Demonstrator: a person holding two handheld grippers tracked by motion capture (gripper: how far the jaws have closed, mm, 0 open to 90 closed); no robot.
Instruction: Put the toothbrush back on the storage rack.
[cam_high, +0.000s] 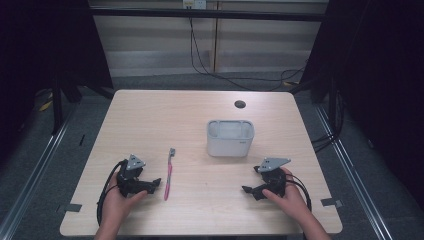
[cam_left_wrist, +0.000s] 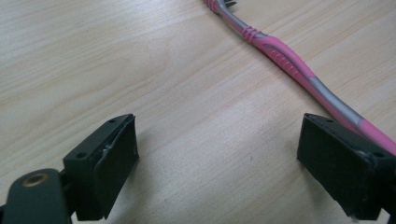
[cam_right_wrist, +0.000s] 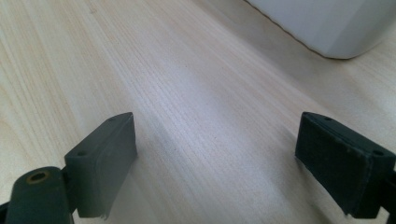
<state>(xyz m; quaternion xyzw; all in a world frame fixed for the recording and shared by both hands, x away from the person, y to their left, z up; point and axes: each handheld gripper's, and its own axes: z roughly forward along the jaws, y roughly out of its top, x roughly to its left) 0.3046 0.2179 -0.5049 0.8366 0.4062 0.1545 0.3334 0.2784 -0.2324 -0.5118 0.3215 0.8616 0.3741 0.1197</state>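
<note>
Nothing begun, by the look of things: both sets of tongs resting low on the pale wood-grain table (cam_high: 200, 107), nothing gripped. White plastic bin (cam_high: 230, 138) with rounded corners ahead of the right gripper (cam_high: 250, 191), jaws spread wide. Slim pink-and-grey ribbed toothbrush (cam_high: 168, 178) just beside the left gripper (cam_high: 155, 184), jaws likewise agape, handle touching one jaw.

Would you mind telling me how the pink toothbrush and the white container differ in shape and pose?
The pink and grey plastic toothbrush is long and thin; the white rectangular plastic container is broad and boxy. The toothbrush lies flat beside the left tool; the container stands upright, open-topped, farther back. Both rest untouched on the light wooden table.
</note>
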